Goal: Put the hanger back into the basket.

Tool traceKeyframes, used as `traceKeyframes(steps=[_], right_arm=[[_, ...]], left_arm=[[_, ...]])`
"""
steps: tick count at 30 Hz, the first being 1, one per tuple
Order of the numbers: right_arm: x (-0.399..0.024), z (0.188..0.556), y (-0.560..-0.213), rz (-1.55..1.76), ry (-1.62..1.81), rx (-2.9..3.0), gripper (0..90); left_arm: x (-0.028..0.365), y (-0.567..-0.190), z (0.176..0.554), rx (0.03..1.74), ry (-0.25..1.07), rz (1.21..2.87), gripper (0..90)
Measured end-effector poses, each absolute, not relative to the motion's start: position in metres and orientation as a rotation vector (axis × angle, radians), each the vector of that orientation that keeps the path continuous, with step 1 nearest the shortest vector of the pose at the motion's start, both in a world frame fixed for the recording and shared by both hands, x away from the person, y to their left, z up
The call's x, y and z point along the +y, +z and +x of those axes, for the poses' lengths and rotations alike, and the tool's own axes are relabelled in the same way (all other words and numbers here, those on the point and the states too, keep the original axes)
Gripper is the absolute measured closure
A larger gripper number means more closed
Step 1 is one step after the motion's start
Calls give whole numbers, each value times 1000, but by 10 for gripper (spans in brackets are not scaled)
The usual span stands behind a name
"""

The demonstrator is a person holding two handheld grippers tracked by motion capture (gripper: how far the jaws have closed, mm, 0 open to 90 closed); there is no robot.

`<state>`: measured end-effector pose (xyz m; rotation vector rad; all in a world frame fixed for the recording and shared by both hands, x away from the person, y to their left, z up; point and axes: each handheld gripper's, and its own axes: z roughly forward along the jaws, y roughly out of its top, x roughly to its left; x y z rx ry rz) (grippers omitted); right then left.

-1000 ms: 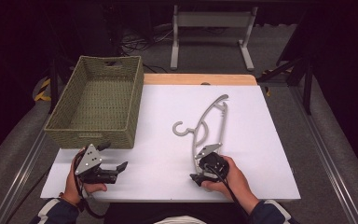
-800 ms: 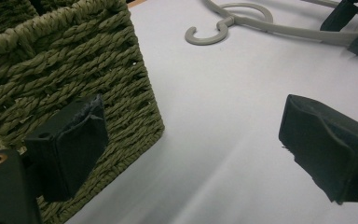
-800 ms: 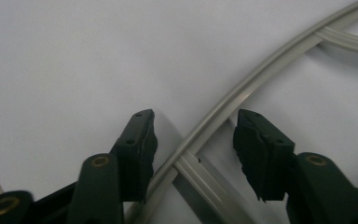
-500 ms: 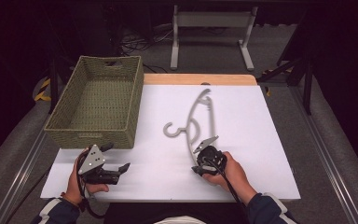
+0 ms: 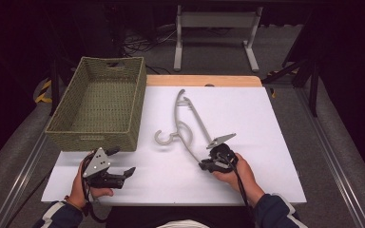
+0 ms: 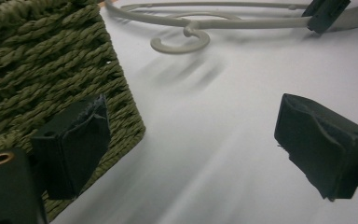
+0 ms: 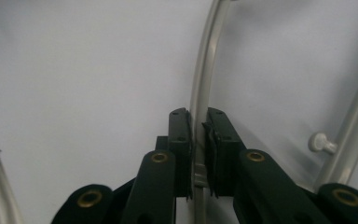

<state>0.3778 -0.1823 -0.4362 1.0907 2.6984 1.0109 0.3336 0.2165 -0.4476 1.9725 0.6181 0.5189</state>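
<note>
Here, nearest the person, the left gripper (image 5: 116, 166) rests low by the bench's (image 5: 266, 142) front left corner, its fingers (image 6: 321, 140) spread wide apart with nothing between them. It sits just in front of the woven basket's (image 5: 95, 137) near wall, and I'd judge it is simply parked there, clear of the work and ready to help if called on.

A little farther in and to the right, the right gripper (image 5: 208, 164) has its fingers (image 7: 180, 135) clenched on one thin arm of the pale plastic hanger (image 5: 186, 124). The right gripper view settles it: the curved bar runs straight up between the two black pads, pinched from both sides, and the hanger's second bar with a small peg slants past on the right, outside the grip. Holding it at that near end looks like a way to steer the whole hanger across the white surface, the rest trailing behind.

From the grip the hanger stretches away toward the far edge, roughly mid-bench, its hook curling out leftward toward the basket but not touching it. The basket stands along the left edge, open-topped and apparently empty, a likely destination.
</note>
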Motion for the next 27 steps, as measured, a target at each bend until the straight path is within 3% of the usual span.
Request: traceKeyframes(steps=[14,27], right_arm=[[-207,383,-434,1221,1319,2600,838],[-220,375,-425,1205,1621,2431,837]], left_arm=[[158,-443,343,490,357,1971,217],[73,-427,392,507,141,1810,305]])
